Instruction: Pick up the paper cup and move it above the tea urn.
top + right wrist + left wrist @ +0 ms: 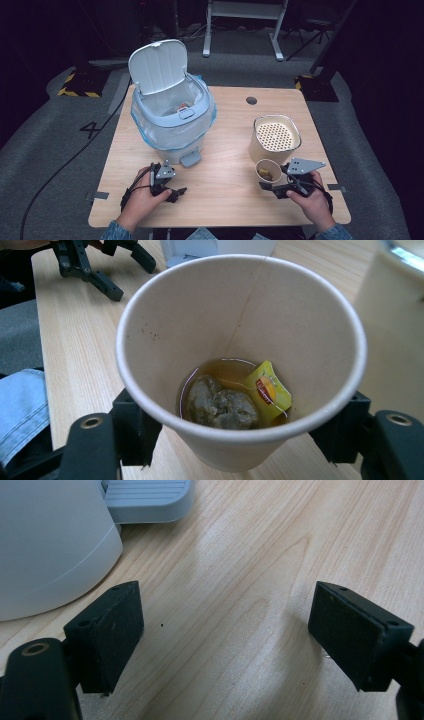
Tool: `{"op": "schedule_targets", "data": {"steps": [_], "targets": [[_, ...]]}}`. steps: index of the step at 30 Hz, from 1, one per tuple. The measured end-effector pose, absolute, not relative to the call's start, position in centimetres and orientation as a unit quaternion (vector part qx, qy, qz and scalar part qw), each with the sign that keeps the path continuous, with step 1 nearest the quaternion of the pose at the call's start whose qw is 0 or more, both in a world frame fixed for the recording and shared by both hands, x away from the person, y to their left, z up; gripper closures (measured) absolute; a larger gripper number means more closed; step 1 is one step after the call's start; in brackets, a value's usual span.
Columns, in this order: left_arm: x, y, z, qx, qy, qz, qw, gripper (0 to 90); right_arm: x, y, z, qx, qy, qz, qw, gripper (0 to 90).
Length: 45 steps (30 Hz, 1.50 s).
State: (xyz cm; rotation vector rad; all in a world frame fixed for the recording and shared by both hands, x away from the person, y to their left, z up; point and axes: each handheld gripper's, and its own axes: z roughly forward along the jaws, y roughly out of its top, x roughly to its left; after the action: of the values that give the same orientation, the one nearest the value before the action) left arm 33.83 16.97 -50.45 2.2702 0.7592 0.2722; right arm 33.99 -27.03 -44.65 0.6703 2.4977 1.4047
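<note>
Beside the strainer pot [275, 137], your right gripper [278, 186] clamps the upright cup [240, 360]; the bin [170, 107] lies far left.

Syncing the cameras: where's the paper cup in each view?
High view: paper cup at lower right, in the right gripper.
Left gripper view: not in it.
Right gripper view: cup at centre between the jaws, teabag inside.
Shared landmark: bin pedal.

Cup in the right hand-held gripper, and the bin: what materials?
Cup: looks like paper, matte beige, with a rolled rim and a vertical wall seam, holding a wet tea bag. Pedal bin: likely plastic, smooth pale blue-white moulded lid and body, lined with a thin translucent bag.
</note>
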Motion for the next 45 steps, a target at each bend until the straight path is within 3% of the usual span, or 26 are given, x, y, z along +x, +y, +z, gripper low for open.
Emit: {"op": "schedule_targets", "data": {"steps": [25,45], "targets": [[33.7,17.1,-50.4,0.88,0.296,0.106,0.356,15.3,35.0,-30.8,-35.7,0.251,0.823,0.491,0.137,32.5],[33.8,17.2,-50.4,0.88,0.296,0.106,0.357,15.3,40.0,-32.6,-31.7,0.277,0.805,0.485,0.201,32.3]]}}
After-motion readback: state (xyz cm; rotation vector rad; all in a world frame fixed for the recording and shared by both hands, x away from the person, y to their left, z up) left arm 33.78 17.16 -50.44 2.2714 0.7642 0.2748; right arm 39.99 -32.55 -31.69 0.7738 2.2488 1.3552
